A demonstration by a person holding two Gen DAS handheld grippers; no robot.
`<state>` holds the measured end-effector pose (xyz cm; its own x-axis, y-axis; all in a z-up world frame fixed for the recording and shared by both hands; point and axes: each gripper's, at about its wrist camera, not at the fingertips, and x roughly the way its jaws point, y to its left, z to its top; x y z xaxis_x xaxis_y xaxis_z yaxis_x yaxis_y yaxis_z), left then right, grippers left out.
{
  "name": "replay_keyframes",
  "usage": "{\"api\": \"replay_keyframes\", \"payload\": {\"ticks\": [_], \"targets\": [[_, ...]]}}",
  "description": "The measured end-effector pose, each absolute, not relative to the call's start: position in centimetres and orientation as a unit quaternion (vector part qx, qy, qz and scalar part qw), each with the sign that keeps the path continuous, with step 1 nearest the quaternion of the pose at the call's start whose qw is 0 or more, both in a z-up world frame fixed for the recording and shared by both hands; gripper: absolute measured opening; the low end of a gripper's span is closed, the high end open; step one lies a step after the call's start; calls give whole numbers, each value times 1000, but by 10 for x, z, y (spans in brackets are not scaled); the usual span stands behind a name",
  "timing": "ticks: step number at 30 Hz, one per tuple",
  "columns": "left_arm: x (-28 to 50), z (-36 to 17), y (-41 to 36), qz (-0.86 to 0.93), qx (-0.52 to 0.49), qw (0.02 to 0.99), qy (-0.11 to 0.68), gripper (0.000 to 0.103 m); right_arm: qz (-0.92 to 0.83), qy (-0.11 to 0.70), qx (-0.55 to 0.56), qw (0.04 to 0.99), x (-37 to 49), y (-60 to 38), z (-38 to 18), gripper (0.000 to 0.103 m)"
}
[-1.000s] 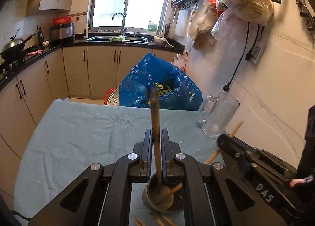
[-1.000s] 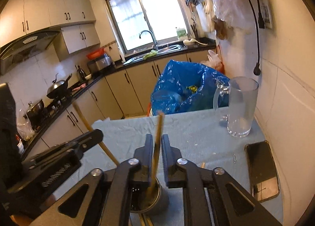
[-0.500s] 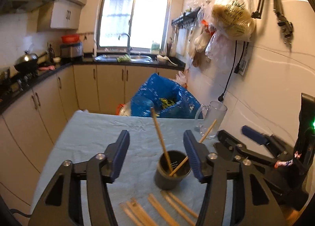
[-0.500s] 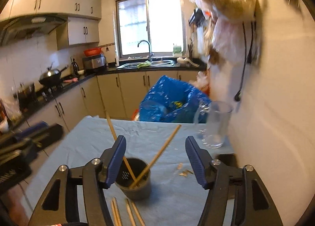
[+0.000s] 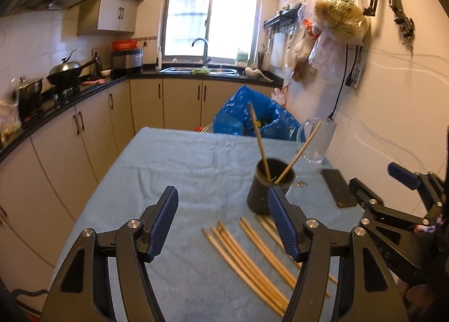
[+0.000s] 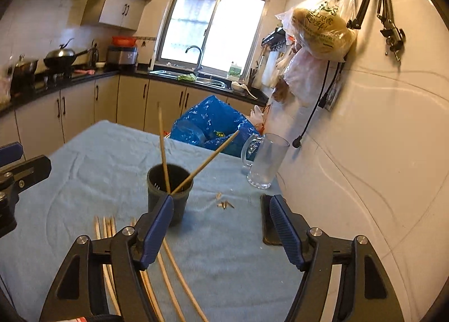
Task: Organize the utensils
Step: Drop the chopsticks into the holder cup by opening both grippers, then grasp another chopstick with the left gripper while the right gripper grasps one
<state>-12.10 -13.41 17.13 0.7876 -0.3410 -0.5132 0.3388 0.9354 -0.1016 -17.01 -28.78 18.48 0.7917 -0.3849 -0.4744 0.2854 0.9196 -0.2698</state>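
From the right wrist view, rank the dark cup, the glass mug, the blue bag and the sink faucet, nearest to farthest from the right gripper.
1. Dark cup, just beyond the left finger of the right gripper, two chopsticks inside.
2. Glass mug, farther back on the right by the wall.
3. Blue bag, past the table's far edge.
4. Sink faucet, under the window.

Pale wooden chopsticks (image 5: 247, 260), a matt dark cup (image 5: 269, 185), wrinkled blue cloth (image 5: 174, 170).

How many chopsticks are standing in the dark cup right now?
2. One chopstick stands nearly upright at the left of the dark cup; the other chopstick leans right toward the glass mug.
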Motion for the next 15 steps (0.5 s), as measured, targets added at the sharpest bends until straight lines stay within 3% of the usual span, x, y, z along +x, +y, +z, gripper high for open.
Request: {"api": "replay_keyframes", "payload": {"ticks": [8,15], "targets": [[-119,140,-115,-155,-13,935,317,65,-177,290,-94,936,-185,-287,164,79],[-98,85,-113,-145,-8,904,402,65,-122,397,-6,910,-174,-326,97,80]]}}
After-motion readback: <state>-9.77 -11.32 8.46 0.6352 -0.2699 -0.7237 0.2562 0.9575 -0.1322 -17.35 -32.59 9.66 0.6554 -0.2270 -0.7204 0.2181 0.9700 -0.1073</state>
